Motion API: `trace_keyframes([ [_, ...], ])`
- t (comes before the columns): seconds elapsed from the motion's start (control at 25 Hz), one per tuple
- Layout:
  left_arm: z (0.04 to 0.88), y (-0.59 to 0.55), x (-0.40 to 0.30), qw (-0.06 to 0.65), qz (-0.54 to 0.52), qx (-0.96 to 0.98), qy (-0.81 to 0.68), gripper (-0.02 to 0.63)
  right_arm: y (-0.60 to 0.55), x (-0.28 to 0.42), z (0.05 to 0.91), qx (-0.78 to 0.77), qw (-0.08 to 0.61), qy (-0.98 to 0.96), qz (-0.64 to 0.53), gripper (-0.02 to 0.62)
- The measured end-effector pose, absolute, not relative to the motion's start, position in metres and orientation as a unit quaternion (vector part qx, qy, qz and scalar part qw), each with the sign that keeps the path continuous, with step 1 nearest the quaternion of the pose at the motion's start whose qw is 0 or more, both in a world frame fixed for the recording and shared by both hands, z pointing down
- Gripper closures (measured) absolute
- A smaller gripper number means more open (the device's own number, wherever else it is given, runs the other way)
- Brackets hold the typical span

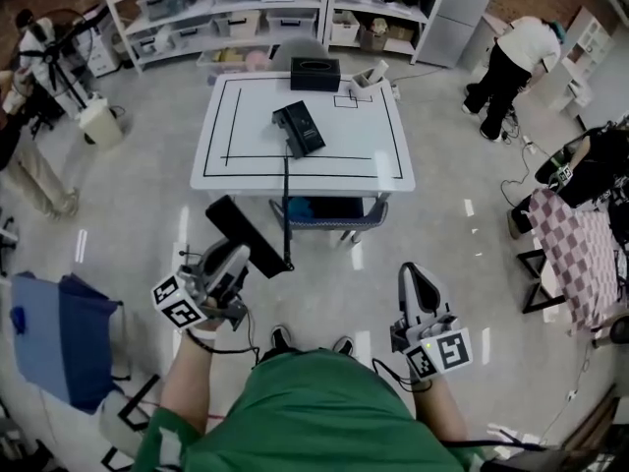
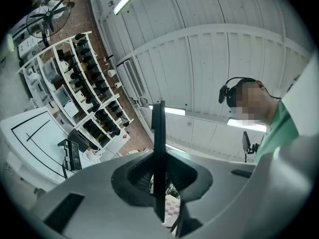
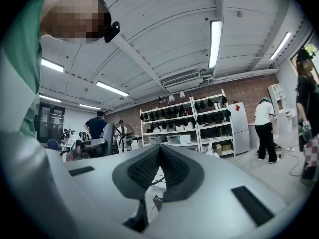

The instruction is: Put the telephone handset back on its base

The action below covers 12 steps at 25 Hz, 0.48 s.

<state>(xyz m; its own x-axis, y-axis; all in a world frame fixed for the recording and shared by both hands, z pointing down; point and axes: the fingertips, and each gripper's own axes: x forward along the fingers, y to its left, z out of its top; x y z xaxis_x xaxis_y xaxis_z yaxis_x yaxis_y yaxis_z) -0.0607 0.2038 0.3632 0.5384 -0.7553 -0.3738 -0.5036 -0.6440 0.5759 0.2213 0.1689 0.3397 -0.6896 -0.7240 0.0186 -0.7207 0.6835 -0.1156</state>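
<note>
Black handset sits clamped in the left claw.

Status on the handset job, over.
Left tongs shut on handset, off the table. Right tongs shut, empty. Base on table ahead; only the cord runs between.

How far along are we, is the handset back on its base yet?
Not yet. Done: the handset is lifted, clamped in the left gripper. In hand: it hangs short of the table, its cord running to the base. Left: carry it over, seat it on the base, release. The right gripper is shut, empty.
</note>
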Motion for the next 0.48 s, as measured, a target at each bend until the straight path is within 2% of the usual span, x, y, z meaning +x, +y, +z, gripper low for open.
trace_keyframes([
  [0.2, 0.364, 0.202, -0.085, 0.207, -0.316, 0.853, -0.359, 0.525, 0.173, 0.202, 0.335, -0.411, 0.028, 0.909, -0.067, 0.572],
  [0.48, 0.38, 0.192, -0.12, 0.222, -0.317, 0.854, -0.348, 0.525, 0.182, 0.17, 0.337, -0.437, 0.012, 0.897, -0.061, 0.572],
])
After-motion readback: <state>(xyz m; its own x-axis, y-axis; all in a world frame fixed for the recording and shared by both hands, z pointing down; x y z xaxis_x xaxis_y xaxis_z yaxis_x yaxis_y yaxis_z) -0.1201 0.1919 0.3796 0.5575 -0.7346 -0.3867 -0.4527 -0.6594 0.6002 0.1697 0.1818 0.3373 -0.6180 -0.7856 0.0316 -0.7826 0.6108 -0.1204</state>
